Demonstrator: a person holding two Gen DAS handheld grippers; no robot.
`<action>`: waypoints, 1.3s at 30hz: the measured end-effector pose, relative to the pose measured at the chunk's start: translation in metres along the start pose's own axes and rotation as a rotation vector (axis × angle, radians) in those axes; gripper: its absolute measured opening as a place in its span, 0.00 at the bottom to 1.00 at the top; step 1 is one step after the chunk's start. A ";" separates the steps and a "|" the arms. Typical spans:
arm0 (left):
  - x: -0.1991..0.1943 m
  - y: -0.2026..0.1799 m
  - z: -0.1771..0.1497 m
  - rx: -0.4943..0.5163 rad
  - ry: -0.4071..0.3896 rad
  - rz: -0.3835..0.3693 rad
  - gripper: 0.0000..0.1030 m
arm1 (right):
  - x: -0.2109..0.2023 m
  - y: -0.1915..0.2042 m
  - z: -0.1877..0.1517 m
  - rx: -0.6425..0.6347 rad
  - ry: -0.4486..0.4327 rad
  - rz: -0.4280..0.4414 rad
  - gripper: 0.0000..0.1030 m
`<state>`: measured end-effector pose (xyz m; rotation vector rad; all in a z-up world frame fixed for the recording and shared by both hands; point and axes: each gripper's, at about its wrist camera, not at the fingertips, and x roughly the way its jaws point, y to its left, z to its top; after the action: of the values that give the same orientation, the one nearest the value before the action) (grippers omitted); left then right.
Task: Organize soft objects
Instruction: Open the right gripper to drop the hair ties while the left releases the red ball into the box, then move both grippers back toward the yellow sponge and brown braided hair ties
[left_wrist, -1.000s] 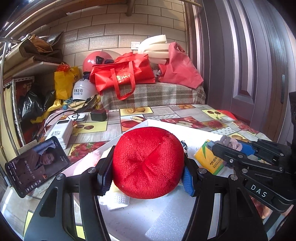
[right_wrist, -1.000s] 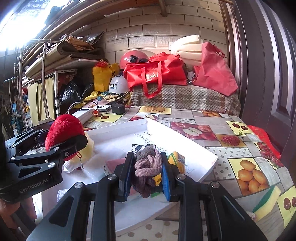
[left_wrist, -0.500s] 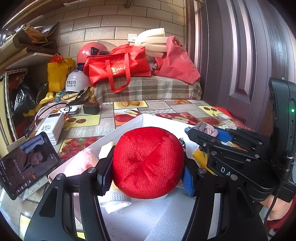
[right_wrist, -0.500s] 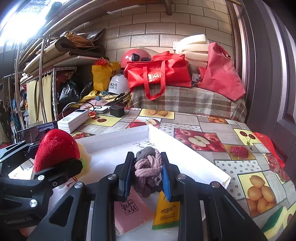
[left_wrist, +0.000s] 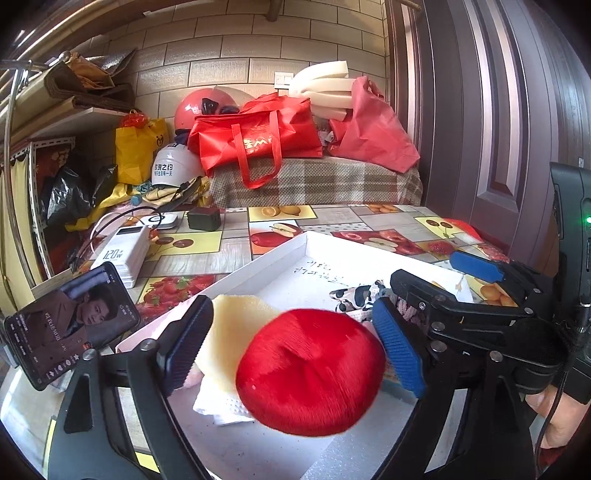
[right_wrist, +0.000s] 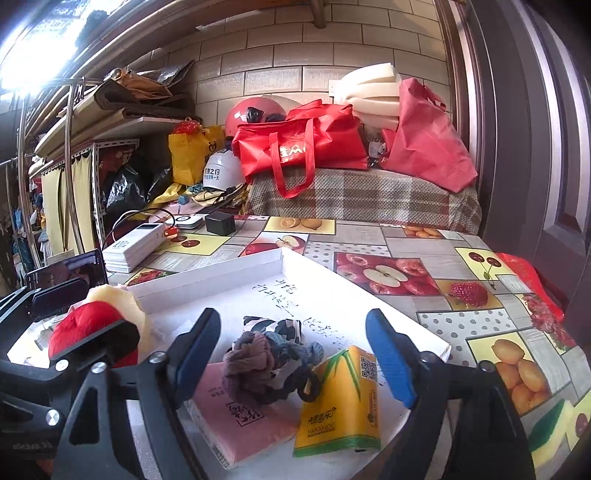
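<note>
My left gripper (left_wrist: 291, 339) stands spread wide, its pads clear of the red plush ball (left_wrist: 310, 373), which sits blurred between them over the white foam tray (left_wrist: 273, 258). Just behind the ball lie a pale yellow sponge (left_wrist: 236, 332) and a white textured cloth (left_wrist: 218, 406), near the tray's left edge. My right gripper (right_wrist: 291, 354) is also spread apart, holding nothing. Between its blue pads, on the tray floor, rests a bundle of hair scrunchies (right_wrist: 255, 362), with a black-and-white patterned cloth (right_wrist: 273, 328) behind it. The bundle lies partly on a pink tissue pack (right_wrist: 236, 421), and a yellow-green tissue pack (right_wrist: 340, 402) sits just beside it toward the tray's right edge. Handwriting in black marks the tray's floor near its far corner.

The tray sits on a table (right_wrist: 406, 236) covered in a fruit-print cloth of apples, strawberries, cherries and lemons. At the table's left edge a phone (left_wrist: 74, 321) stands propped with a lit screen; behind it lies a white power bank (left_wrist: 122, 254), and a black charger block (right_wrist: 219, 223) sits toward the far edge. Beyond the table, a plaid-covered ledge (right_wrist: 362, 199) carries a red tote bag (right_wrist: 299, 147), a pinkish-red bag (right_wrist: 424, 140) and folded foam sheets (right_wrist: 369, 92), against a tiled brick-pattern wall. A red helmet (right_wrist: 255, 110), a white helmet (right_wrist: 221, 173) and a yellow bag (right_wrist: 192, 151) crowd the left, beside metal shelving. A dark panelled door (left_wrist: 498, 110) fills the right side.
</note>
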<state>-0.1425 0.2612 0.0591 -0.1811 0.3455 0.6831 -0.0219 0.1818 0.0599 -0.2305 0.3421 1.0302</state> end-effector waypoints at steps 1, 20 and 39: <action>-0.001 0.001 0.000 -0.002 -0.006 0.013 1.00 | -0.001 -0.003 0.000 0.013 -0.003 0.000 0.86; -0.011 0.004 -0.001 -0.014 -0.071 0.059 1.00 | -0.008 0.001 0.000 -0.005 -0.045 -0.023 0.87; -0.015 0.013 -0.002 -0.058 -0.095 0.083 1.00 | -0.017 0.001 -0.001 0.001 -0.081 -0.033 0.87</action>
<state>-0.1625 0.2621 0.0626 -0.1892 0.2431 0.7816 -0.0306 0.1679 0.0659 -0.1927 0.2649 1.0041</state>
